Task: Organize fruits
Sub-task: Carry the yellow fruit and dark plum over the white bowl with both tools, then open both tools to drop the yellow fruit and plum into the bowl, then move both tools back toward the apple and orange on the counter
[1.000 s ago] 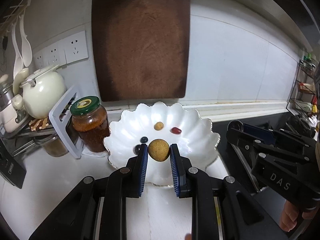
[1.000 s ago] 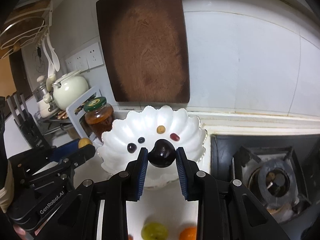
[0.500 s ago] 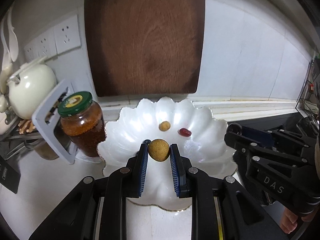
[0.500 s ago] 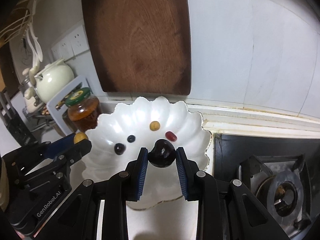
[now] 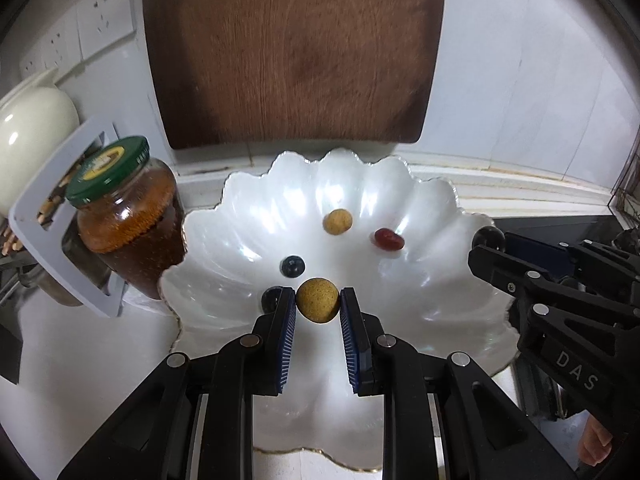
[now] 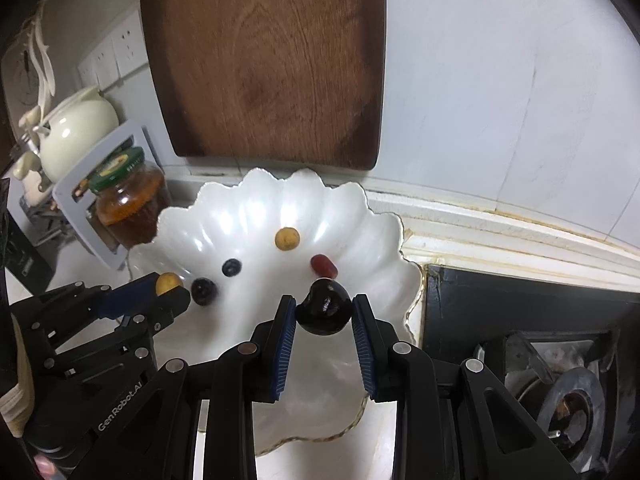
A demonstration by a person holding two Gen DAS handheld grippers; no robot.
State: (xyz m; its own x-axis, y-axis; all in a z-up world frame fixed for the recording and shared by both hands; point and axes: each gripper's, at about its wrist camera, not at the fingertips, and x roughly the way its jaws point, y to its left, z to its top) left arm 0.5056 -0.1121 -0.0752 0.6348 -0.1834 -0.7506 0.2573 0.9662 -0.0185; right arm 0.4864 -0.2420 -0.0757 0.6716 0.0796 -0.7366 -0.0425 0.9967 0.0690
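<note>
l gripper [image 5: 318, 306] is closed on a tan round fruit [image 5: 318, 300], held over the white scalloped bowl [image 5: 400, 184]; r gripper [image 6: 323, 314] is clamped on a dark plum [image 6: 324, 308] above the bowl's r side; a gas burner [image 6: 568, 400] is seen only in the r view; in the bowl lie a small tan fruit [image 5: 337, 222], red grape [image 5: 388, 239] & blueberry [image 5: 292, 266]; a jar [image 5: 124, 220] stands beside the bowl w/ a cutting board [image 5: 292, 52] behind.

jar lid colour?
Dark green, with a yellow label on top: the jar lid shows best in the left wrist view.

Pearly white scalloped bowl [image 5: 248, 208] (gold-edged); tan fruit [image 5: 317, 300]; glossy black fruit [image 6: 323, 312]; green-lidded jar [image 5: 128, 216].
</note>
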